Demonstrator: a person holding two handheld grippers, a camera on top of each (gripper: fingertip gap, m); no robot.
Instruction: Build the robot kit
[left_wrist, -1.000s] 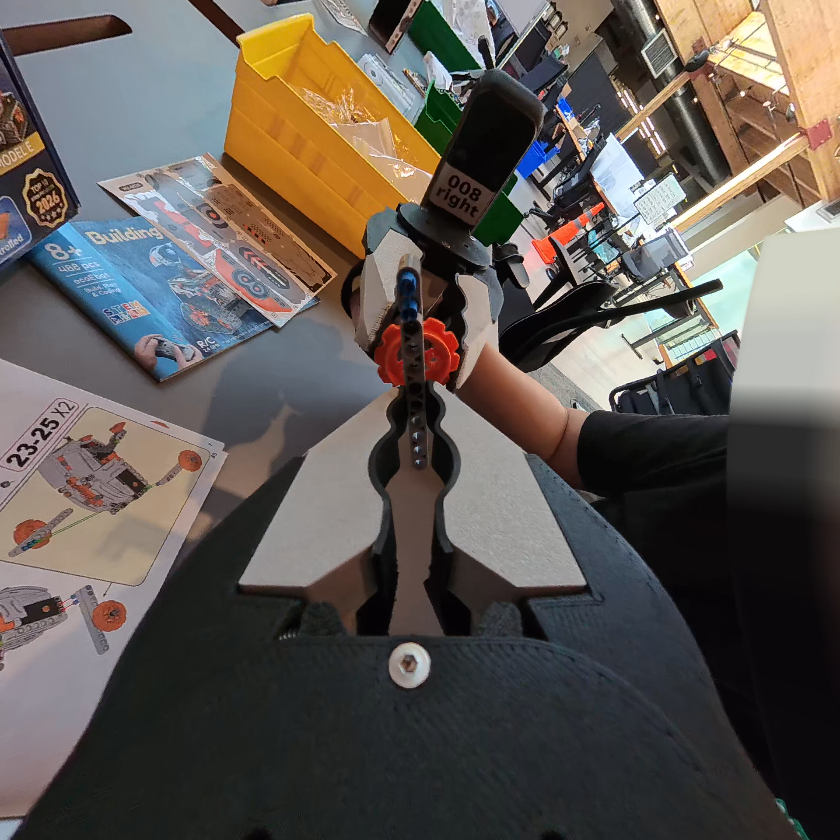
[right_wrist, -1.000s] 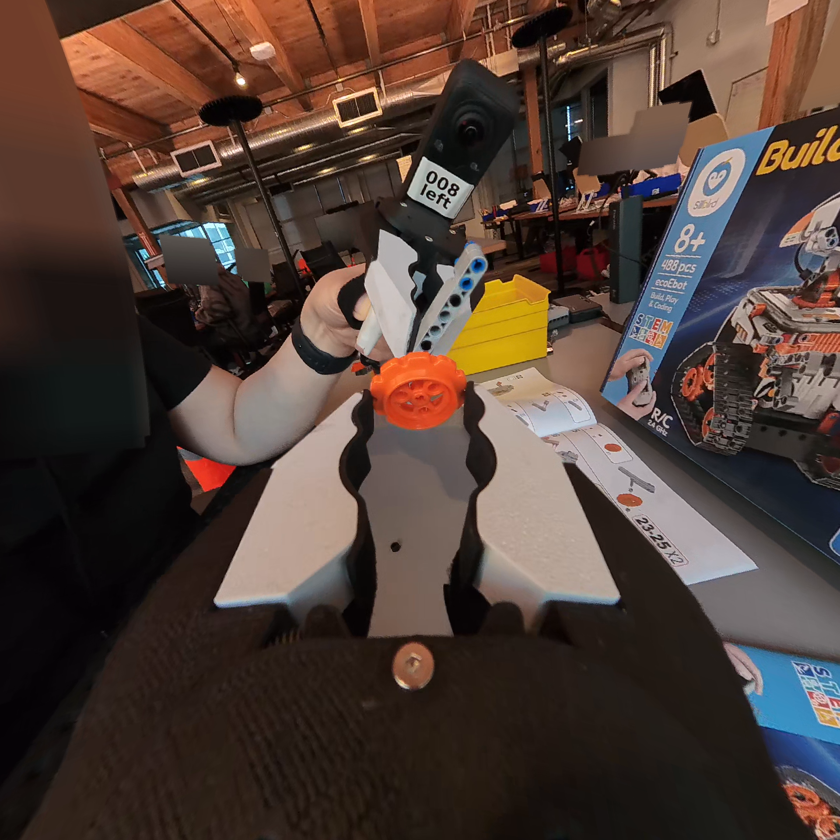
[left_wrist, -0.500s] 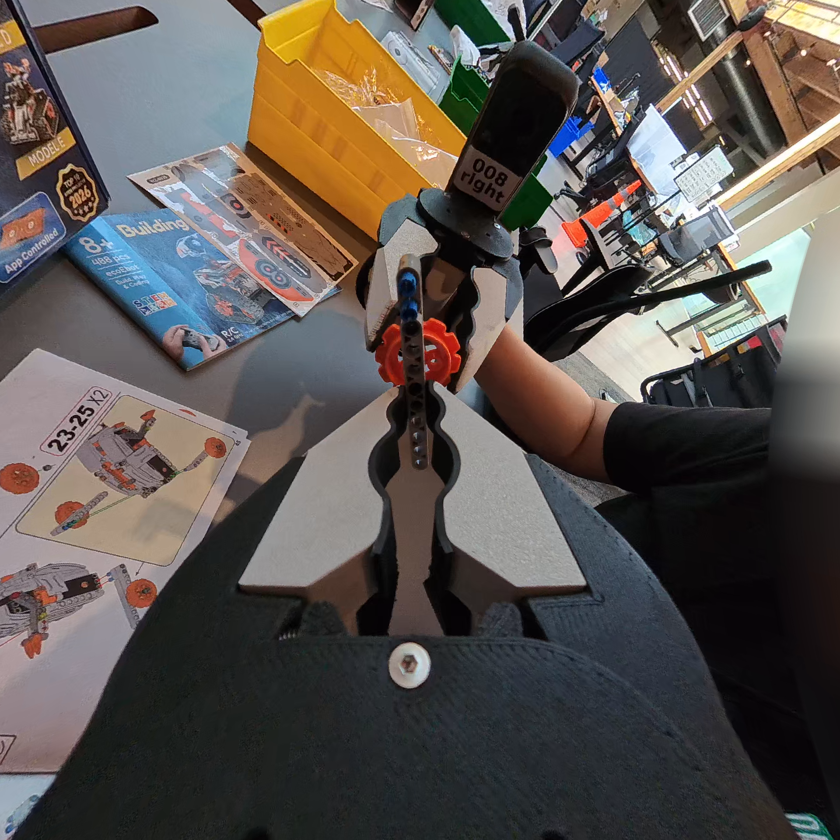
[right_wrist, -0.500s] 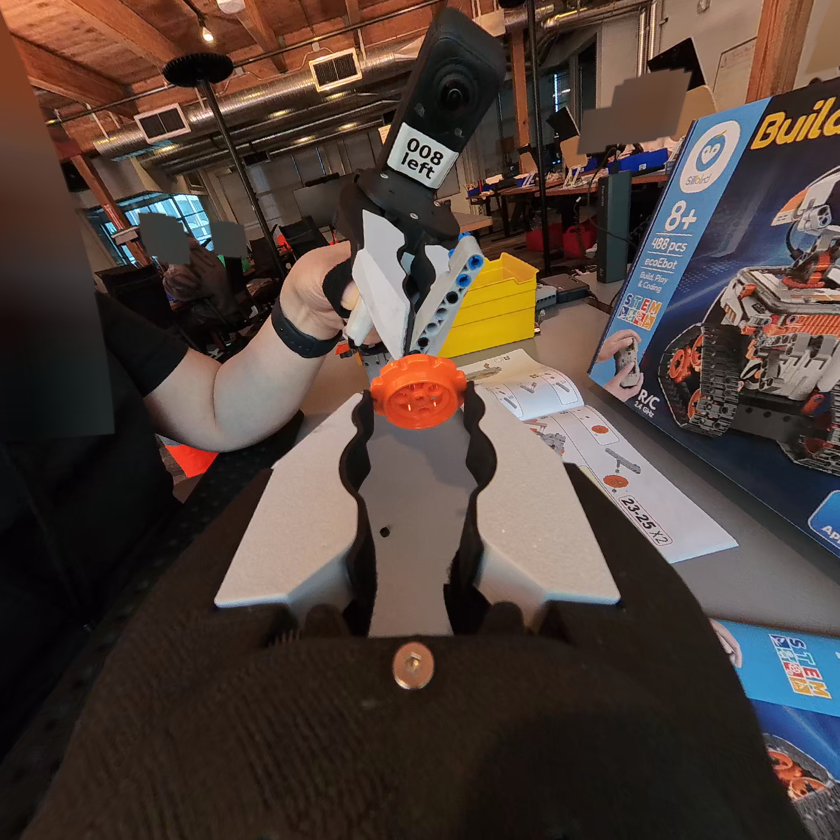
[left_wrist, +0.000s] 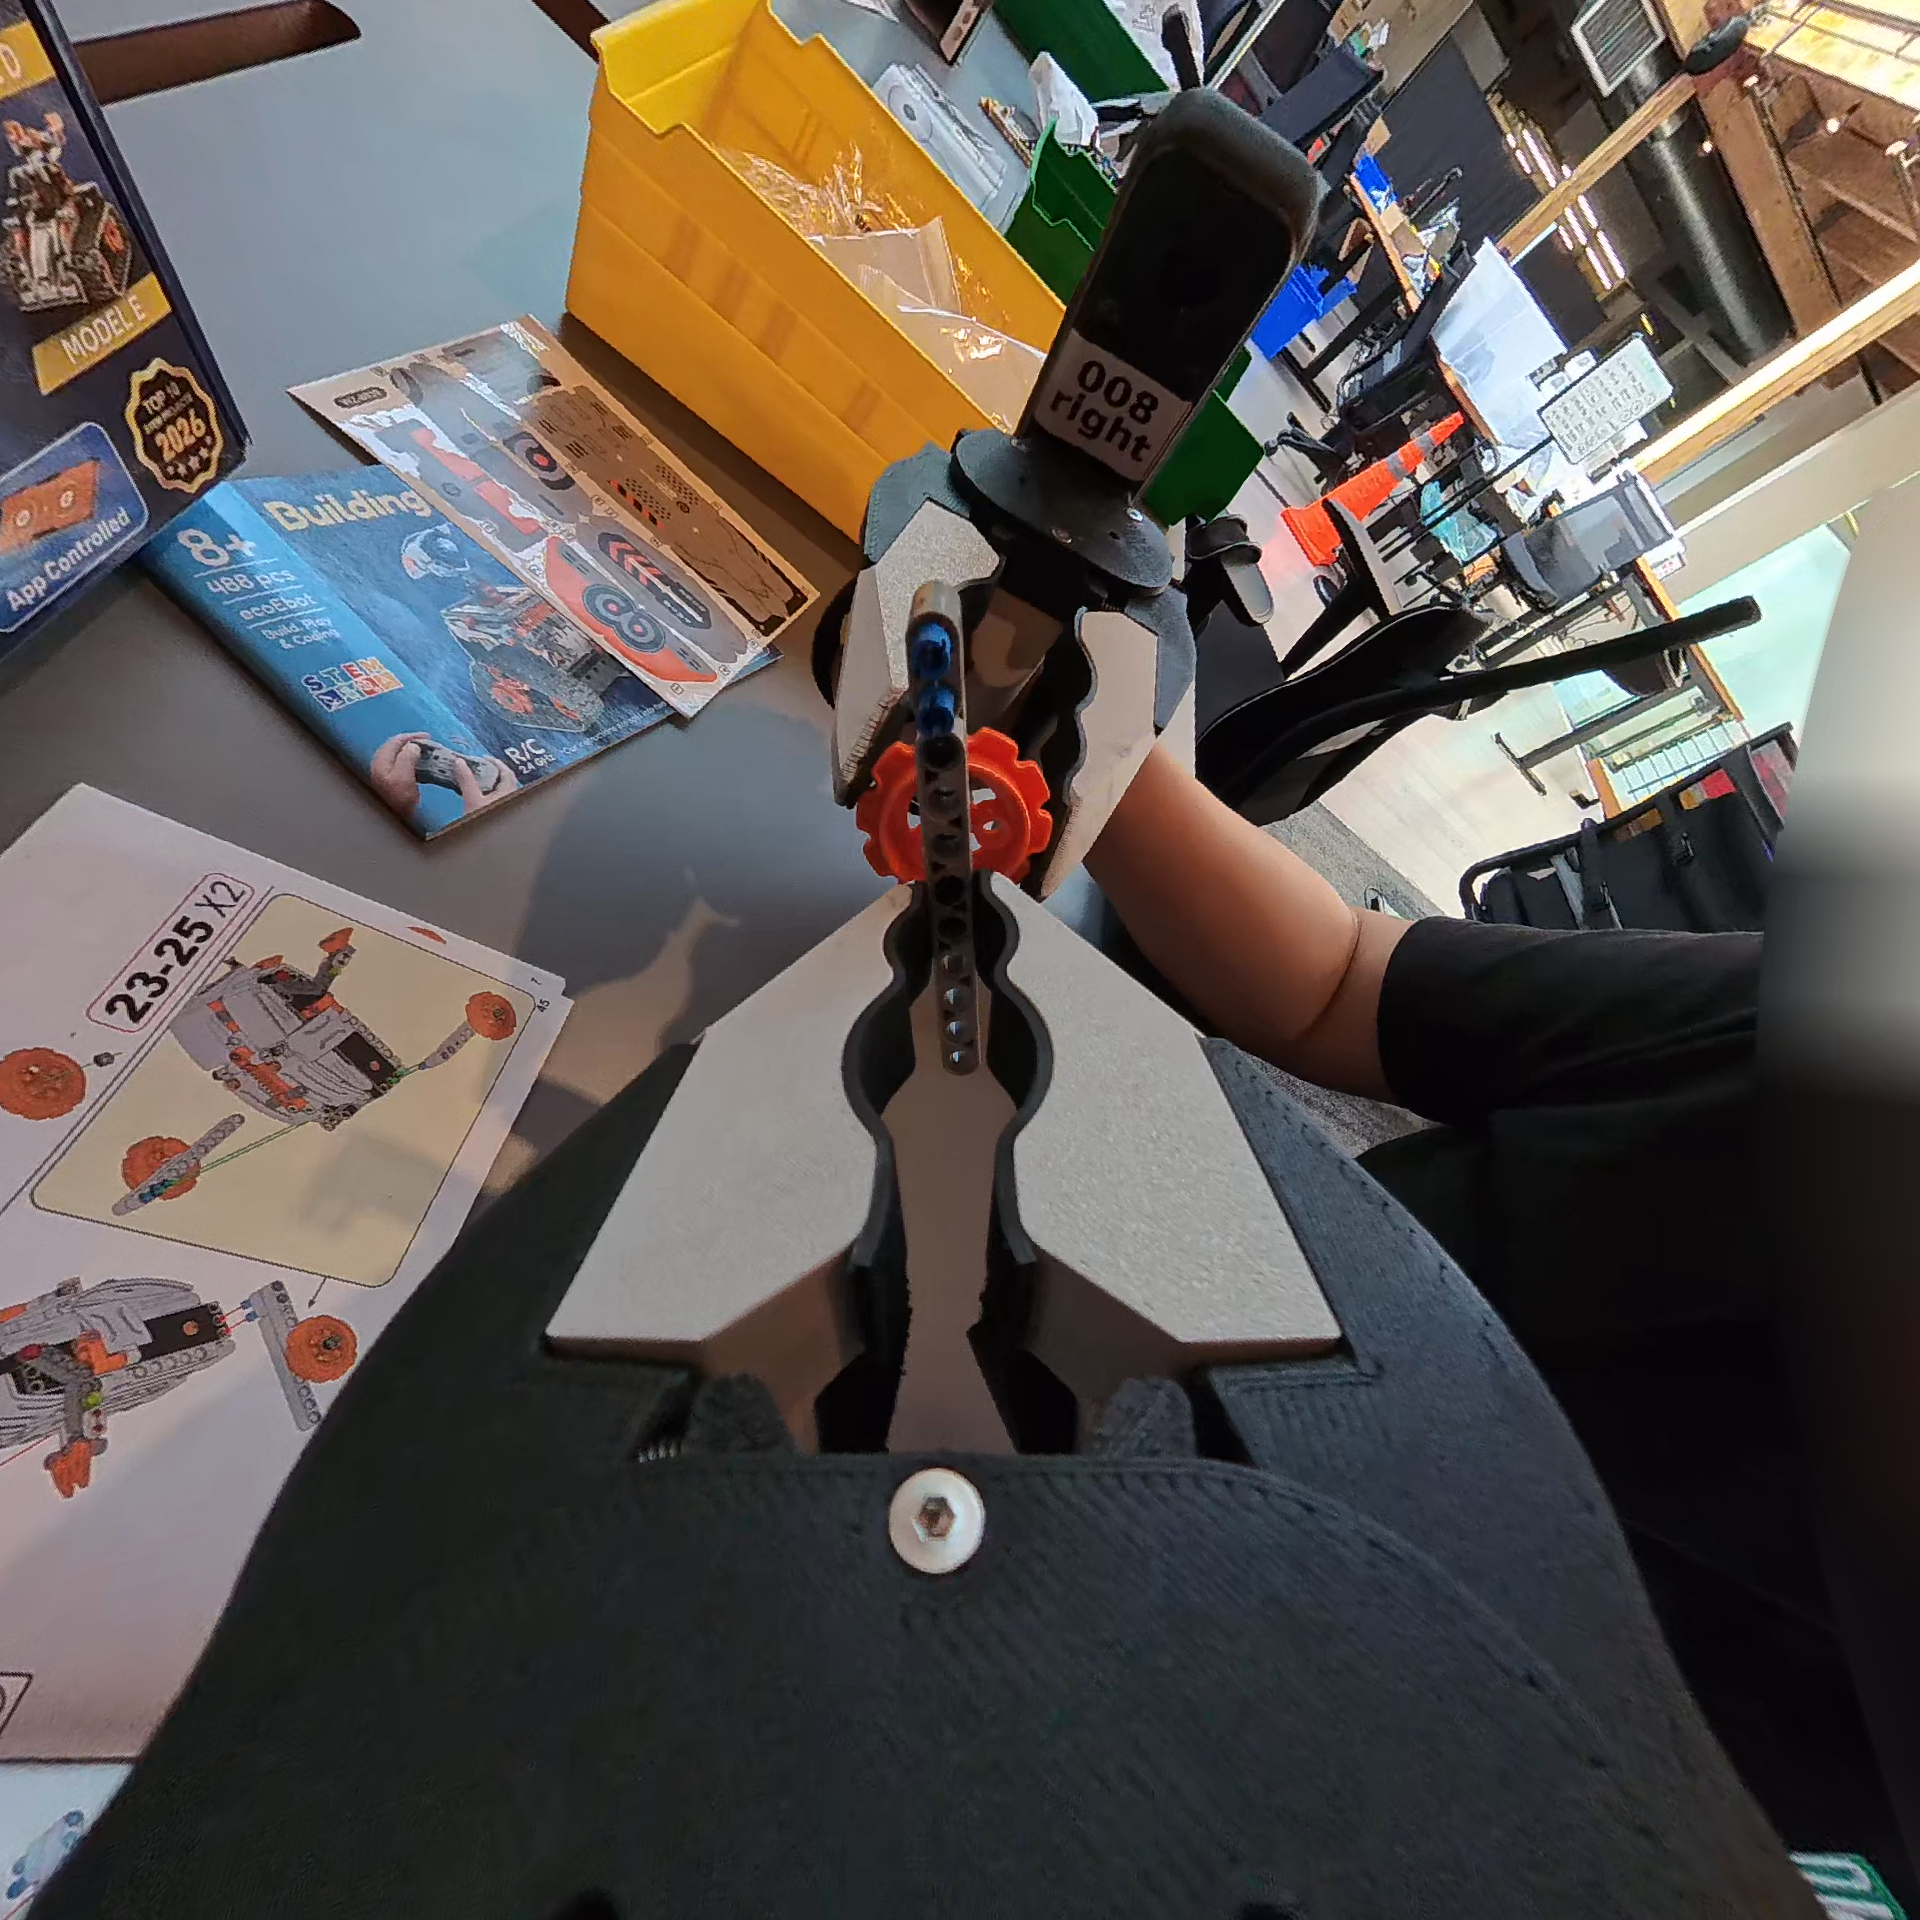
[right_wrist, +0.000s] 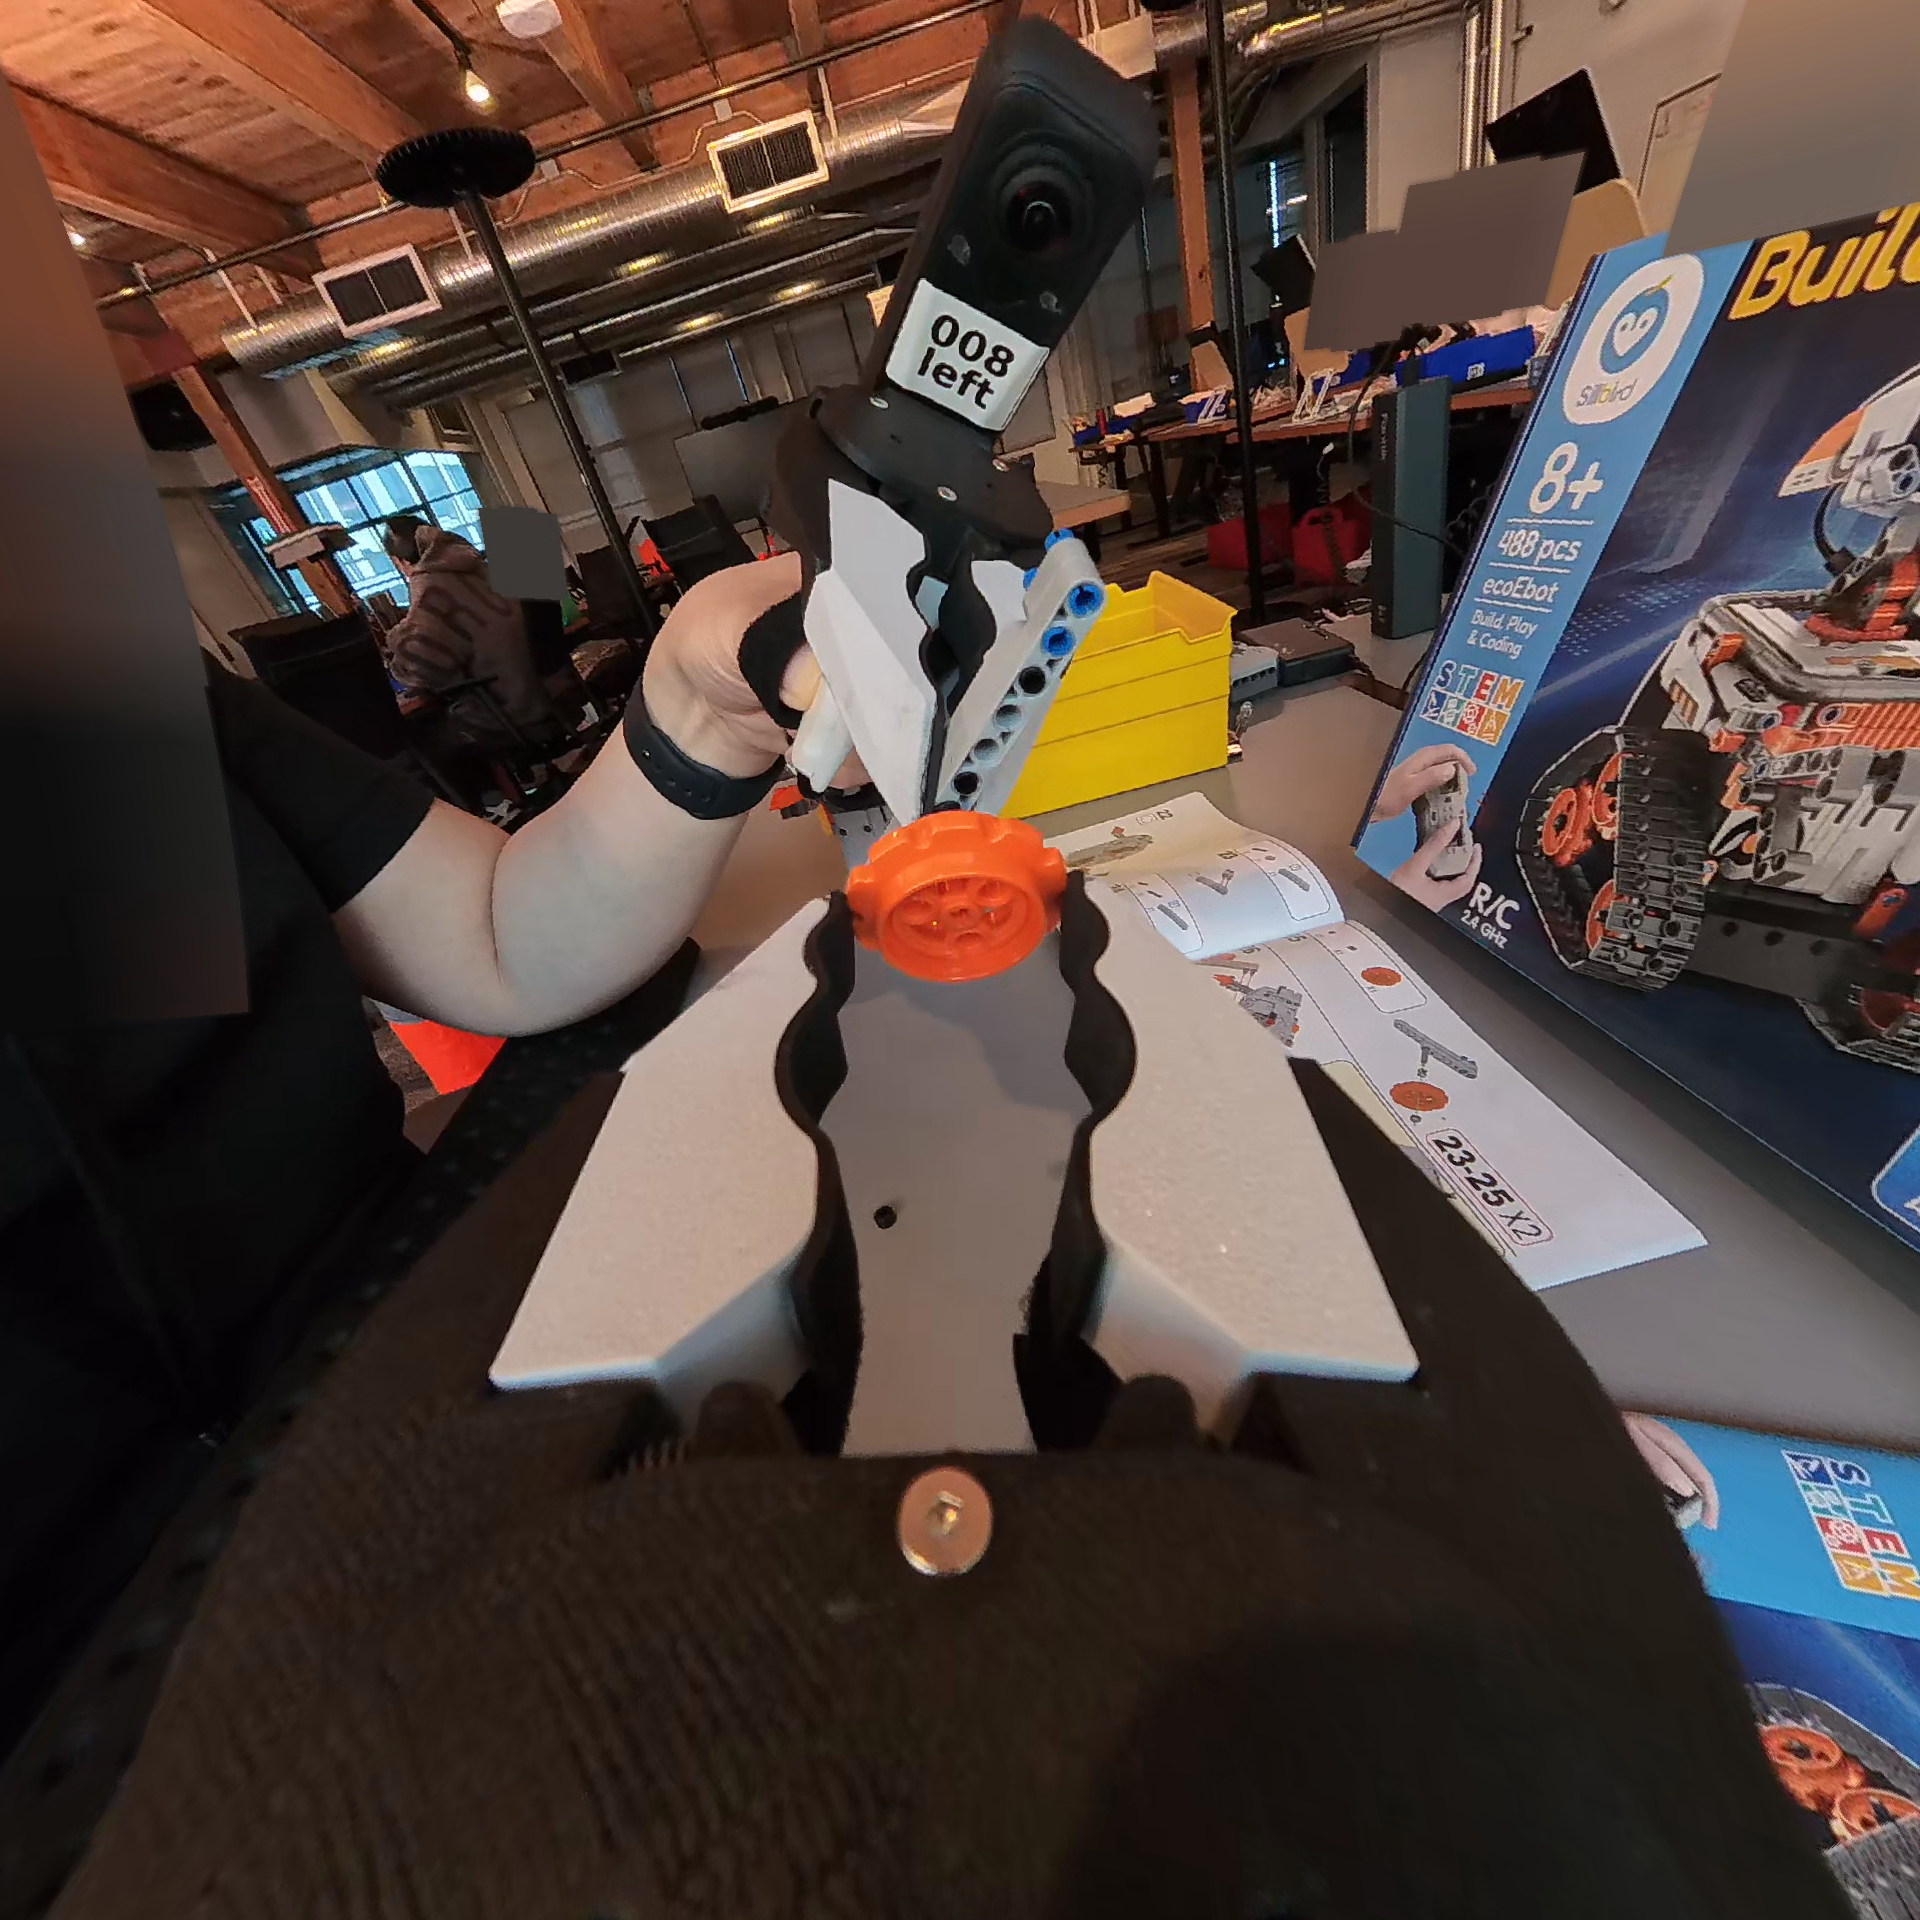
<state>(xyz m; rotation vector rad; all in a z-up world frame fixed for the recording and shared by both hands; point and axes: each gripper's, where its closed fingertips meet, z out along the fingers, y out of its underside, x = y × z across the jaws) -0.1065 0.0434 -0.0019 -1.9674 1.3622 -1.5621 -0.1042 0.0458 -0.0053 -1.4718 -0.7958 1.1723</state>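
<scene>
Our left claw (left_wrist: 951, 914) clamps a grey holed beam (left_wrist: 954, 966); our right claw (right_wrist: 956, 914) grips an orange wheel (right_wrist: 956, 909) against it, above the tabletop (left_wrist: 416, 208)

Yellow bin (left_wrist: 727, 260) stands on grey table (left_wrist: 312, 208). Sticker sheet (left_wrist: 582, 520) overlaps blue booklet (left_wrist: 343, 623). Open instruction sheet (left_wrist: 208, 1143) lies nearby. Toy box (right_wrist: 1714, 727) stands upright.

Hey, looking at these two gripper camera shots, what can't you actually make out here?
- Left wrist view: the left hand-held gripper is clamped on the grey perforated plastic beam; the beam hides the centre of the orange toothed plastic wheel, so whether they are joined is unclear.
- Right wrist view: the right hand-held gripper grips that wheel, which hides the beam's lower end.
- Both views: the yellow plastic bin holds clear bags; their contents are unreadable.
</scene>
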